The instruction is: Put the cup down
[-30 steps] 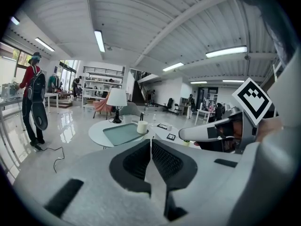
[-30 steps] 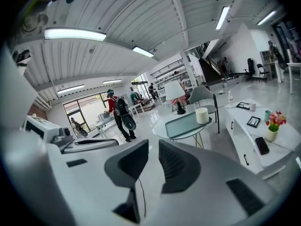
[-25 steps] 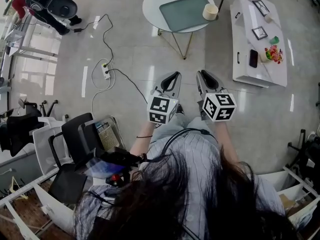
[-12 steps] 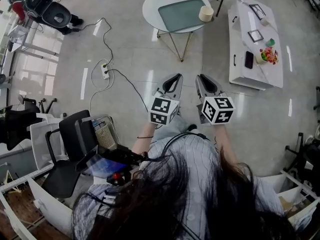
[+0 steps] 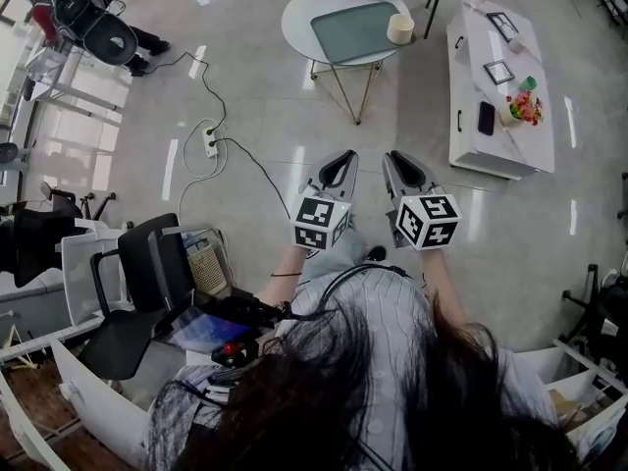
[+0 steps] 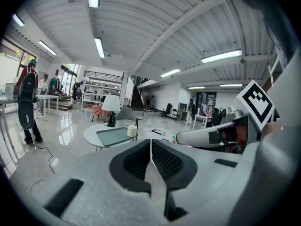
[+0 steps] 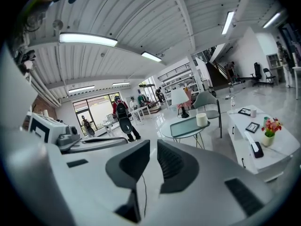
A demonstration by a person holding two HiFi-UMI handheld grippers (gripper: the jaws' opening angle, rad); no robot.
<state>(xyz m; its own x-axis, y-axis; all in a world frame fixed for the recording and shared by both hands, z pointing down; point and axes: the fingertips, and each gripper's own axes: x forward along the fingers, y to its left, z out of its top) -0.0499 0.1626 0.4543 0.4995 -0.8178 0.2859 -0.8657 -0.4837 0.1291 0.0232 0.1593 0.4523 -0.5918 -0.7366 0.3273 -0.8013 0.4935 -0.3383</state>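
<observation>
A white cup (image 5: 398, 28) stands on a round white table (image 5: 304, 13) beside a green tray (image 5: 353, 27), far ahead of me across the floor. It also shows small in the left gripper view as the cup (image 6: 131, 131) and in the right gripper view as the cup (image 7: 201, 119). My left gripper (image 5: 342, 159) and right gripper (image 5: 398, 159) are held side by side in front of my body, pointing toward the table. Both are shut with nothing between their jaws, as seen on the left gripper (image 6: 150, 144) and right gripper (image 7: 153, 147).
A low white cabinet (image 5: 471, 116) at the right carries picture frames, a phone and flowers (image 5: 525, 108). A power strip (image 5: 210, 143) and cable lie on the floor at the left. A black chair (image 5: 147, 273) stands near my left side. A person with a backpack (image 6: 27, 102) stands far left.
Both grippers stay side by side and shut. The head view has drifted slightly, so the table and cup sit a little further left and lower in the picture.
</observation>
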